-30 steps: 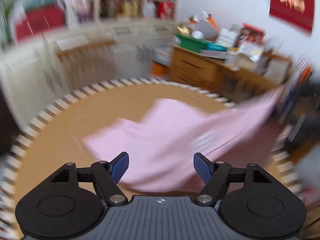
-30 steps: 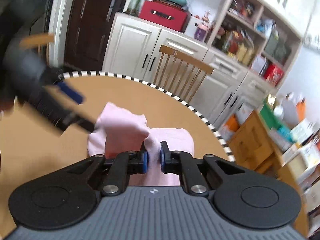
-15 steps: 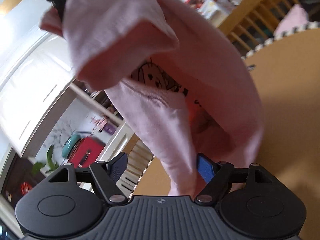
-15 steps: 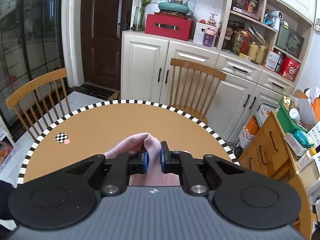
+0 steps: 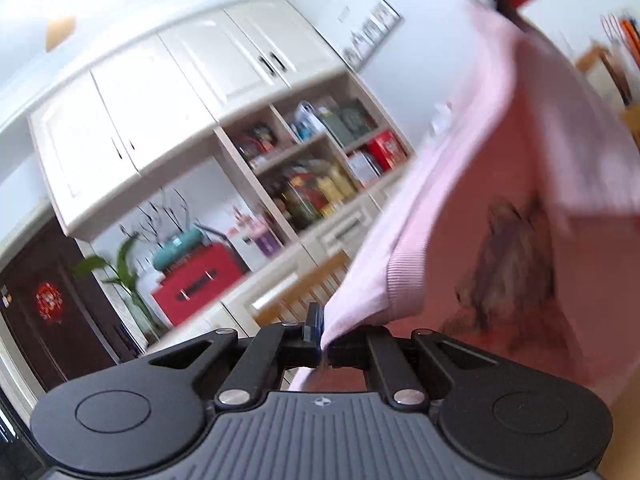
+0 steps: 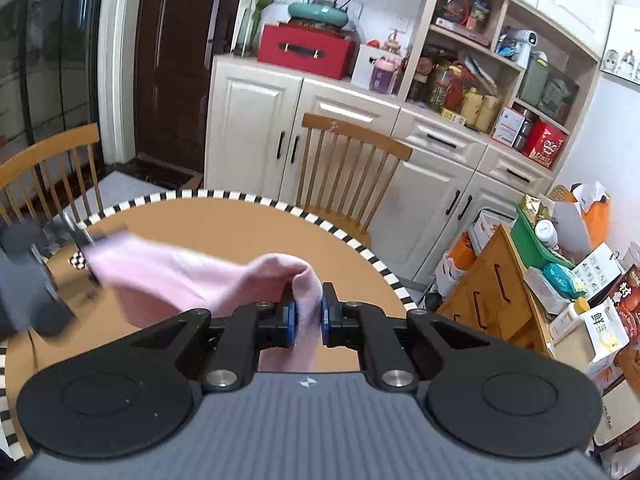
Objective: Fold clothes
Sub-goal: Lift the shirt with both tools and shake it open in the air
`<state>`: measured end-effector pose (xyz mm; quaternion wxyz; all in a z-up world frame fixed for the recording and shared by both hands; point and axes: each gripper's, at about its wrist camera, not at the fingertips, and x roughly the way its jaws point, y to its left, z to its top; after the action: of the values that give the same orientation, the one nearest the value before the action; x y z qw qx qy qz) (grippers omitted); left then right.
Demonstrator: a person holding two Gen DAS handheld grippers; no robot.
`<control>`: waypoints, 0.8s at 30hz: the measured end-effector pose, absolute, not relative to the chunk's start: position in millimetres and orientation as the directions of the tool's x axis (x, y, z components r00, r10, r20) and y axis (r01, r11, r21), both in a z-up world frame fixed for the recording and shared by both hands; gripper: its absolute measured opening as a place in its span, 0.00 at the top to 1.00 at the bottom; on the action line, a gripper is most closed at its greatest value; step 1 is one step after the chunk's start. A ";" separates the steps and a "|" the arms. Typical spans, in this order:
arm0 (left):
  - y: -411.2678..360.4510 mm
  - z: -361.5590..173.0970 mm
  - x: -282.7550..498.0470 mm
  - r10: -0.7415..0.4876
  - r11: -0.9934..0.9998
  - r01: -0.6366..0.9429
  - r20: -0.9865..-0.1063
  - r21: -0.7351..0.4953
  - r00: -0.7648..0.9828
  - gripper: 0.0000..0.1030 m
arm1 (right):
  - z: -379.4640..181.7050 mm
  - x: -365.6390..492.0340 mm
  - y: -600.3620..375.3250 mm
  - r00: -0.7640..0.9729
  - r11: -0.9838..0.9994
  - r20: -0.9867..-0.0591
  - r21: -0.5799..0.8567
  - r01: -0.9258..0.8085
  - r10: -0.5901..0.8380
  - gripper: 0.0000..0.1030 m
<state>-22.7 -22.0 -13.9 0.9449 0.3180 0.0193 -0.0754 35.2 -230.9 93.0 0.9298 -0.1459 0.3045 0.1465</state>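
Observation:
A pink garment (image 5: 500, 200) with a dark print hangs in the air, filling the right of the left wrist view. My left gripper (image 5: 324, 340) is closing its jaws on the ribbed edge, and the pads pinch the cloth. In the right wrist view the pink garment (image 6: 192, 276) stretches leftward above the round brown table (image 6: 240, 232). My right gripper (image 6: 308, 316) is shut on a bunched fold of it. The left gripper (image 6: 86, 248) shows blurred at the far left, at the cloth's other end.
Two wooden chairs (image 6: 352, 176) (image 6: 48, 172) stand around the table's striped rim. White cabinets with a red box (image 6: 306, 52) line the back wall. A wooden dresser (image 6: 500, 292) piled with boxes and bottles stands at the right.
The left gripper's jaws went from wide open around the hanging cloth to pinched on its edge, and the view swung. The right gripper kept its grip and rose a little above the table.

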 end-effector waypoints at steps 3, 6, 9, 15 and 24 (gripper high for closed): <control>-4.3 45.8 -42.8 -0.156 0.787 0.181 -0.093 0.589 0.983 0.96 | 106.2 22.3 -230.8 0.789 0.911 -0.575 -0.170 -0.375 0.218 0.89; 13.8 104.9 -72.7 -0.172 0.804 0.186 -0.078 0.565 0.982 0.96 | 134.0 -7.8 -224.7 0.817 0.899 -0.511 -0.173 -0.402 0.267 0.89; 29.5 165.2 -106.9 -0.189 0.826 0.195 -0.065 0.528 0.980 0.95 | 168.0 -46.1 -216.7 0.848 0.883 -0.428 -0.199 -0.425 0.311 0.89; 63.2 274.2 -160.0 -0.227 0.872 0.216 -0.028 0.440 0.973 0.93 | 238.2 -109.1 -202.6 0.876 0.845 -0.289 -0.270 -0.461 0.386 0.89; 70.8 277.7 -55.8 -0.207 0.881 0.320 -0.324 0.348 0.923 0.77 | 233.5 -5.3 -215.2 0.782 0.868 -0.473 -0.068 -0.493 0.407 0.88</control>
<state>-55.8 70.8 277.7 0.9597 0.2012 0.1403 -0.1372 -5.3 -215.2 233.5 0.9391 -0.0941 0.2276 0.2395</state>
